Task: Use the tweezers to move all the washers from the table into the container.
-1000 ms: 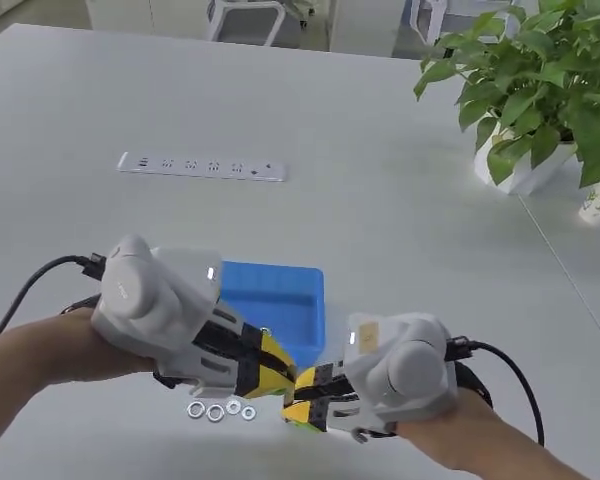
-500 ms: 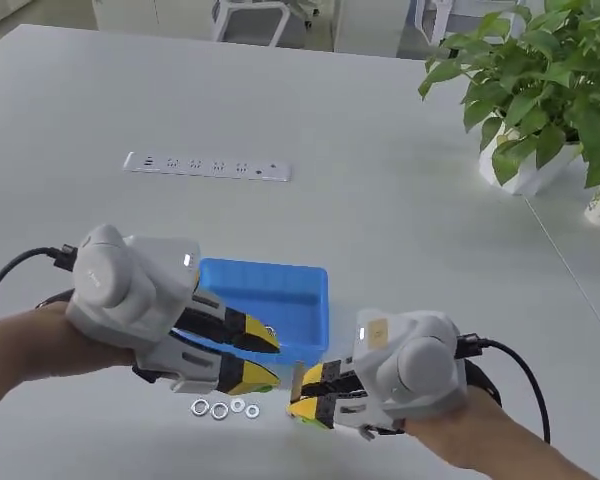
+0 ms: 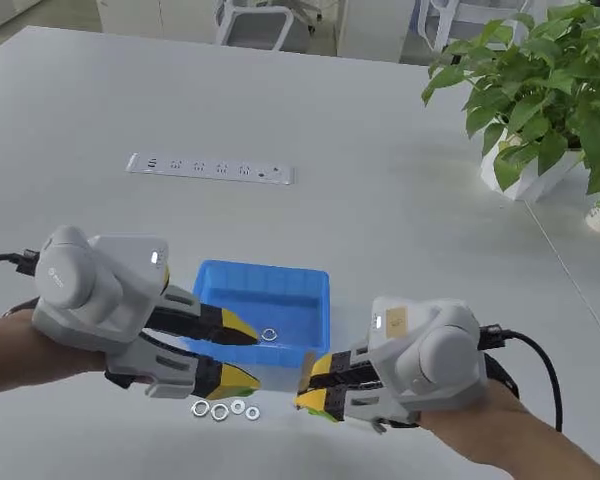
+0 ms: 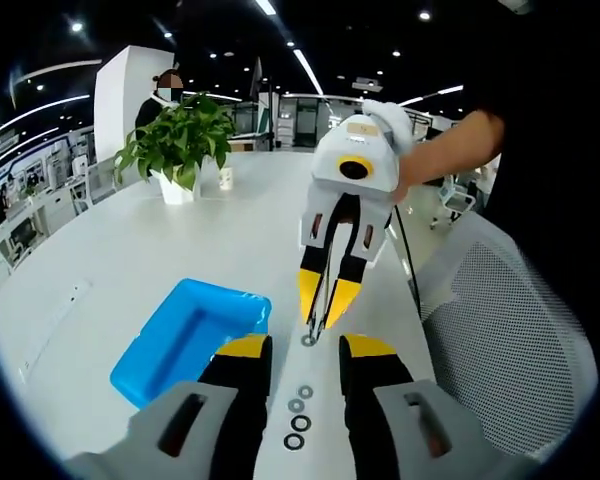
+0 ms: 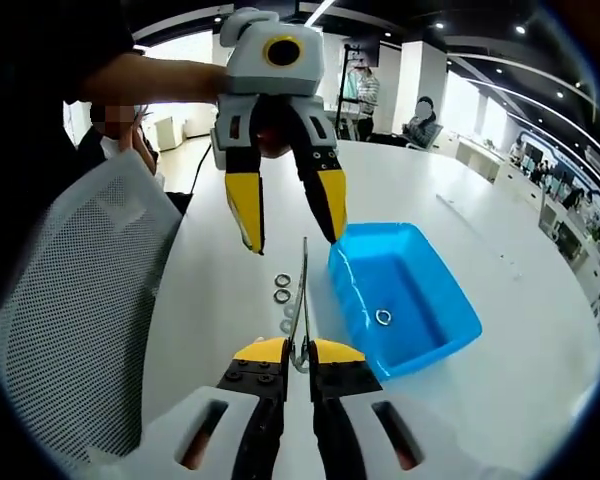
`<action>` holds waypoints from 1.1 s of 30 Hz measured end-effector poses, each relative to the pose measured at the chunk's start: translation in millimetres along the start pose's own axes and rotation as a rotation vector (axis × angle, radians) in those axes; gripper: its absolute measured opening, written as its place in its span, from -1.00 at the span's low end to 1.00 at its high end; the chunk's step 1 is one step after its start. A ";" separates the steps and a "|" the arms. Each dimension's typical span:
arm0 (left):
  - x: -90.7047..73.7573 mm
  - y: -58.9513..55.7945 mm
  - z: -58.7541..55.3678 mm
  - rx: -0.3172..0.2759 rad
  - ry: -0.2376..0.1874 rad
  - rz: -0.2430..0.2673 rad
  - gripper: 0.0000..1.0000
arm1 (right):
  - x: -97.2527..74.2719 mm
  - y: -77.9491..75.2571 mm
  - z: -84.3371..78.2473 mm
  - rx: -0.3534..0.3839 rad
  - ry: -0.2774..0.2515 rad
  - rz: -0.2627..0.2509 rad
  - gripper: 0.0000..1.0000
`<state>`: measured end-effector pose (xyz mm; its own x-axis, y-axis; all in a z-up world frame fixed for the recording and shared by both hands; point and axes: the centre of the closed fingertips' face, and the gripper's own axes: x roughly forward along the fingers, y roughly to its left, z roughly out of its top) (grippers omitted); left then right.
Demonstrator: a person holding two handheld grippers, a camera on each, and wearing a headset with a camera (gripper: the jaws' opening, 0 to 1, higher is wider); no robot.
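L gripper (image 3: 248, 354) has drawn back left, fingers spread; R gripper (image 3: 310, 385) fingers pinch tweezers (image 5: 302, 290); 1 washer (image 3: 269, 335) lies in container (image 3: 280, 290), 4 washers (image 3: 224, 408) left on near table (image 3: 380, 200).

Head downward, gripper views opposed, sharing container (image 4: 170, 345)

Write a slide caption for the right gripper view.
Right gripper points tweezers at loose washers; one washer lies in the blue container; left gripper open.

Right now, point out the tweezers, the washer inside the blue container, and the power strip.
tweezers (image 5: 301, 290), right gripper view, middle of the blades
washer (image 5: 383, 317), right gripper view, centre of the ring
power strip (image 3: 210, 168), head view, middle of its top face
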<state>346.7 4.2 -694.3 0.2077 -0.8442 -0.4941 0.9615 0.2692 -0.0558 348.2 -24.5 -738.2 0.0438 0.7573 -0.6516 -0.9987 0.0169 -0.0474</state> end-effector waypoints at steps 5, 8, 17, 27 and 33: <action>-5.4 0.5 -0.8 -0.021 -0.010 0.019 -0.23 | -5.5 -4.9 7.5 -0.011 -0.006 -0.006 -0.83; -8.9 0.4 -1.5 -0.031 -0.015 0.029 -0.17 | -8.9 -8.2 12.9 -0.017 -0.013 -0.010 -0.83; -18.6 4.1 -2.6 -0.071 -0.035 0.068 0.15 | -14.1 -25.1 27.1 -0.030 -0.035 -0.024 -0.83; -27.7 8.8 -1.9 -0.091 -0.054 0.098 0.24 | -12.4 -45.2 34.7 -0.039 -0.048 -0.040 -0.83; -34.8 13.5 -2.9 -0.102 -0.054 0.116 0.32 | -3.9 -57.8 31.5 -0.057 -0.041 -0.049 -0.83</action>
<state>352.0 38.5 -680.3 0.3280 -0.8278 -0.4552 0.9078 0.4096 -0.0907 405.0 -7.8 -709.0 0.0902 0.7824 -0.6162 -0.9923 0.0182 -0.1222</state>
